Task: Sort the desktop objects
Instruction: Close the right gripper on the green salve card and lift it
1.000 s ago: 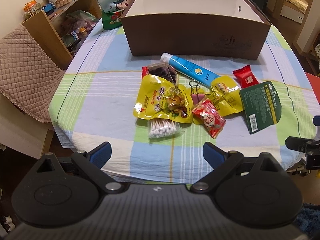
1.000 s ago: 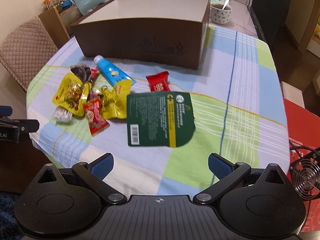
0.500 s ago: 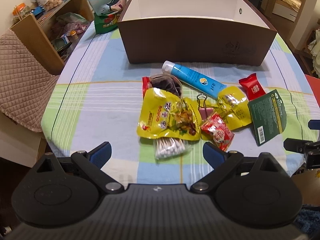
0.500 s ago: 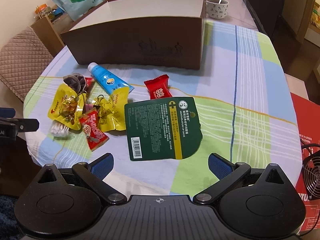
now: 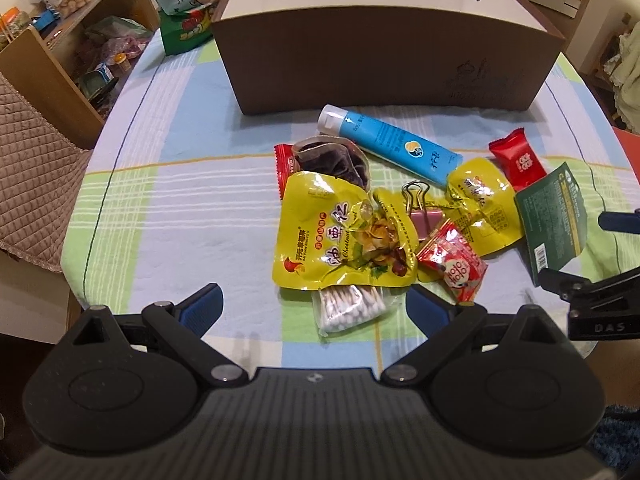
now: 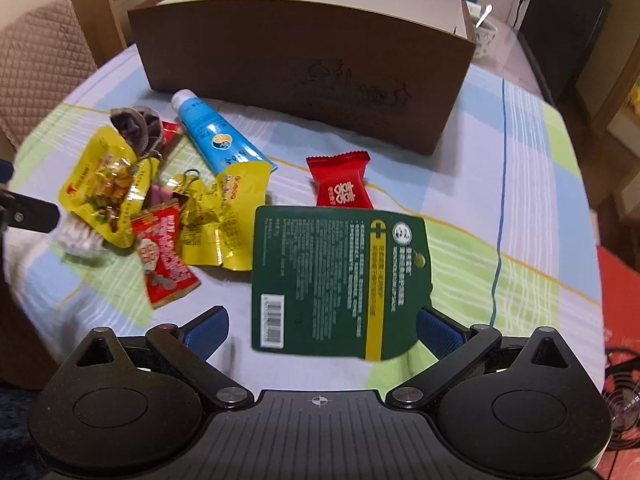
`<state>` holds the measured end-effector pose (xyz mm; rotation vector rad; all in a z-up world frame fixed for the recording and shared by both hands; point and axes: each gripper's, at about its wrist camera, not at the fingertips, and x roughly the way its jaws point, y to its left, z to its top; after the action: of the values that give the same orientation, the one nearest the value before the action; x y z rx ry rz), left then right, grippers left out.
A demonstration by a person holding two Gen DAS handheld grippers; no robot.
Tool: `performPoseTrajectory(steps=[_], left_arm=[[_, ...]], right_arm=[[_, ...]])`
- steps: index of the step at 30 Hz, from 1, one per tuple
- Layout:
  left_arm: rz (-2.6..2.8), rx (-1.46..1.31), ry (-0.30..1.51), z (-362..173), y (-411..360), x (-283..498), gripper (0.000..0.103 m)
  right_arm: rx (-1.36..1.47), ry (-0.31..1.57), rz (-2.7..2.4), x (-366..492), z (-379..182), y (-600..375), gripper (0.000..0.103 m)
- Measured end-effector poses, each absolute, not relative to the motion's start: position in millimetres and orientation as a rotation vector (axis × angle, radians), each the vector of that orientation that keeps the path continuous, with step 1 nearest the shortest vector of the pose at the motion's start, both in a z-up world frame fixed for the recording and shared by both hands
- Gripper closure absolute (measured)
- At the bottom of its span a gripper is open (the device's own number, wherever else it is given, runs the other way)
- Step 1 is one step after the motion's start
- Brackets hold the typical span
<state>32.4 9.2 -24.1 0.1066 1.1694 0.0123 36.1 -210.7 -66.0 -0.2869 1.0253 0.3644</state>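
A heap of small items lies on the checked tablecloth (image 5: 180, 208) in front of a brown open box (image 5: 384, 56). It holds a yellow chestnut bag (image 5: 332, 240), a cotton swab packet (image 5: 350, 306), a blue tube (image 5: 392, 144), a pink binder clip (image 5: 424, 210), a crumpled yellow wrapper (image 5: 486, 206), a red snack packet (image 5: 454, 266), a red candy (image 5: 518, 160) and a dark green card packet (image 6: 340, 280). My left gripper (image 5: 314, 310) is open, its fingertips on either side of the swab packet. My right gripper (image 6: 322, 326) is open around the green packet's near end.
A wooden shelf (image 5: 60, 60) with jars and a quilted chair cover (image 5: 28, 176) stand to the left. A green snack bag (image 5: 184, 4) sits behind the box's left corner. A white cup (image 6: 486, 36) is at the back right, a red floor area (image 6: 620, 300) to the right.
Both grippers have moved forward and lower over the table. The heap now sits closer to the left gripper, and the green packet lies between the right gripper's fingers. Both stay open.
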Motion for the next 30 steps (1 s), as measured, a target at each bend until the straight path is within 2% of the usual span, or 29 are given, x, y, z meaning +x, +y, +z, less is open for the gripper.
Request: performPoseTrajectory(steps=[5, 6, 7, 8, 10, 14, 17, 22, 30], left_arm=[[-0.005, 0.11, 1.182, -28, 14, 41, 0.006], [-0.009, 0.112, 1.184, -29, 15, 43, 0.006], [-0.013, 0.115, 1.186, -29, 15, 45, 0.006], [-0.018, 0.118, 1.186, -29, 15, 46, 0.006], [-0.029, 0.124, 1.185, -29, 14, 49, 0.006], [-0.05, 0.133, 1.179, -29, 12, 54, 0.006], [-0.063, 0.136, 1.178, -29, 10, 56, 0.006], [-0.091, 0.142, 1.172, -29, 2, 60, 0.006], [-0.147, 0.169, 1.161, -29, -17, 62, 0.006]], right_arm=[[-0.357, 0.972, 0.344, 33, -72, -198, 0.001], [-0.379, 0.962, 0.337, 32, -73, -195, 0.007], [-0.387, 0.96, 0.332, 32, -76, -193, 0.023], [-0.392, 0.958, 0.328, 33, -79, -191, 0.028], [-0.403, 0.948, 0.313, 33, -81, -189, 0.029], [-0.377, 0.912, 0.284, 31, -76, -196, 0.066], [-0.336, 0.882, 0.239, 29, -67, -206, 0.081], [-0.131, 0.817, 0.174, 23, -42, -244, 0.09], [0.506, 0.8, 0.05, 25, -28, -340, 0.091]])
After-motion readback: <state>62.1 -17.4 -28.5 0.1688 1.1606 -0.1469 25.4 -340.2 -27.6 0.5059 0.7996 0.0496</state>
